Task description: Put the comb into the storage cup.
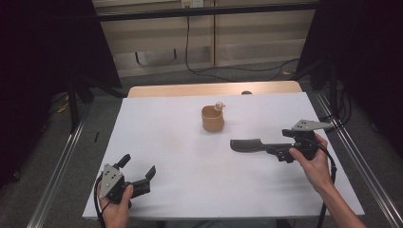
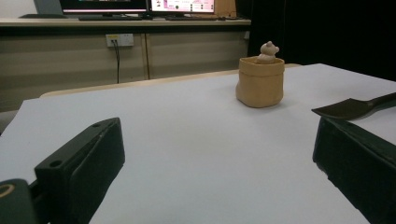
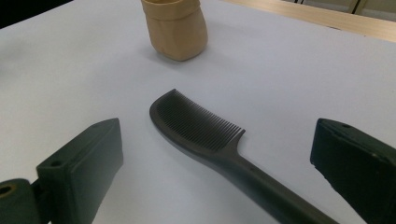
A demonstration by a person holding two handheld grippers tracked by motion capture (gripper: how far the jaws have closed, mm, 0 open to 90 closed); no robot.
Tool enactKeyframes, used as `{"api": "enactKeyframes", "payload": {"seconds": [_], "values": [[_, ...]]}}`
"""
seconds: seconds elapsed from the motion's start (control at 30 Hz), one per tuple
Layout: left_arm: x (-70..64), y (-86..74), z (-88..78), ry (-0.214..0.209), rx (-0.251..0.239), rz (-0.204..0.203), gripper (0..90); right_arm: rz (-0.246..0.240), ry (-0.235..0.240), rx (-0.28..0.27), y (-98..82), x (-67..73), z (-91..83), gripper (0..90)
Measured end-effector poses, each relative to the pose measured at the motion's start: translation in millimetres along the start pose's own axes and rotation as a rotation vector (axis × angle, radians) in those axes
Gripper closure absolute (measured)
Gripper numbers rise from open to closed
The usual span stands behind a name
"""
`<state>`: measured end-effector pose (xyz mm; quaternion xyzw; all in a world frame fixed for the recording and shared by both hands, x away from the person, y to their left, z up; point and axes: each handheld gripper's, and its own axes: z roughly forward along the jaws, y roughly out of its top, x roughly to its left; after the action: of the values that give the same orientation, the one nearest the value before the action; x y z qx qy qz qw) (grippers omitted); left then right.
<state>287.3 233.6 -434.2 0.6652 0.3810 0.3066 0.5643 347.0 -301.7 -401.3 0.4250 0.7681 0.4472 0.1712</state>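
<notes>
1. On the right half of the bench (image 1: 190, 156), the comb (image 3: 219, 144) lies flat on the white sheet, teeth end toward the middle and handle running back toward your right gripper (image 1: 285, 153).
2. Your right gripper's jaws are spread wide, one on each side of the comb's handle in the right gripper view. Neither jaw seems to touch it, so nothing is pinched yet.
3. Judging from this, the step in hand is the approach for picking up the comb. The grasp itself is not yet made.
4. Next, you probably need to settle the jaws low around the handle, just behind the teeth, and press them together evenly. The handle is thin and lies flat, so come down close to the sheet or the jaws may slide over the top of it.
5. Your left gripper (image 1: 138, 173) rests at the near left corner, well apart from the comb. Its jaws are spread too and hold nothing.
6. Past the comb, near the middle of the bench, stands a small tan pouch (image 1: 212, 118) with a little bear figure (image 2: 268, 50) at its rim. It looks a likely place for the comb.
</notes>
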Motion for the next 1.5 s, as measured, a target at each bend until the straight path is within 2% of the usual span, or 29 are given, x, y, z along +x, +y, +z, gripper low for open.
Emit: {"api": "enactKeyframes", "payload": {"seconds": [0.2,0.3,0.37,0.5,0.67,0.73,0.77,0.8,0.87,0.93,1.1,1.3,1.5], "values": [[-0.3,0.1,-0.1,-0.002,0.001,0.001,2.3,-0.041,0.011,0.050,10.9,-6.0,1.9,3.0],[0.0,0.1,-0.2,-0.002,0.000,0.001,2.3,-0.046,0.014,0.063,13.3,-8.0,3.3,2.9],[0.2,0.1,-0.4,-0.002,0.001,0.003,2.3,-0.051,0.036,0.094,15.6,-11.8,6.1,3.1],[0.2,0.5,-0.3,-0.002,-0.003,0.000,2.3,-0.054,0.029,0.101,16.4,-12.6,6.8,3.0],[-1.0,0.3,0.8,-0.005,-0.002,-0.001,2.3,-0.080,0.052,0.148,18.2,-12.7,9.3,3.8],[-0.9,0.3,0.6,-0.004,-0.001,0.001,2.3,-0.107,0.065,0.204,21.1,-13.9,14.0,5.2],[-0.9,0.3,0.6,-0.004,-0.001,0.001,2.3,-0.107,0.065,0.204,21.1,-13.9,14.0,5.2],[-0.2,0.1,0.5,-0.004,0.002,0.001,2.3,-0.122,0.067,0.239,22.8,-15.6,16.7,7.2],[0.1,0.1,0.4,-0.004,0.003,0.001,2.3,-0.125,0.071,0.251,23.3,-16.8,17.5,8.5],[0.0,0.4,-0.1,-0.006,-0.002,0.002,2.3,-0.128,0.065,0.293,23.7,-22.4,21.5,9.1],[0.8,0.5,-0.9,-0.002,-0.001,0.002,2.3,-0.146,0.073,0.347,24.8,-29.3,25.9,12.8],[-0.1,0.6,-0.2,-0.007,-0.001,0.005,2.3,-0.188,0.083,0.424,27.6,-28.8,33.8,17.3],[0.3,0.3,-0.4,-0.007,0.000,0.005,2.3,-0.213,0.076,0.470,27.2,-29.8,42.1,23.3]]}}
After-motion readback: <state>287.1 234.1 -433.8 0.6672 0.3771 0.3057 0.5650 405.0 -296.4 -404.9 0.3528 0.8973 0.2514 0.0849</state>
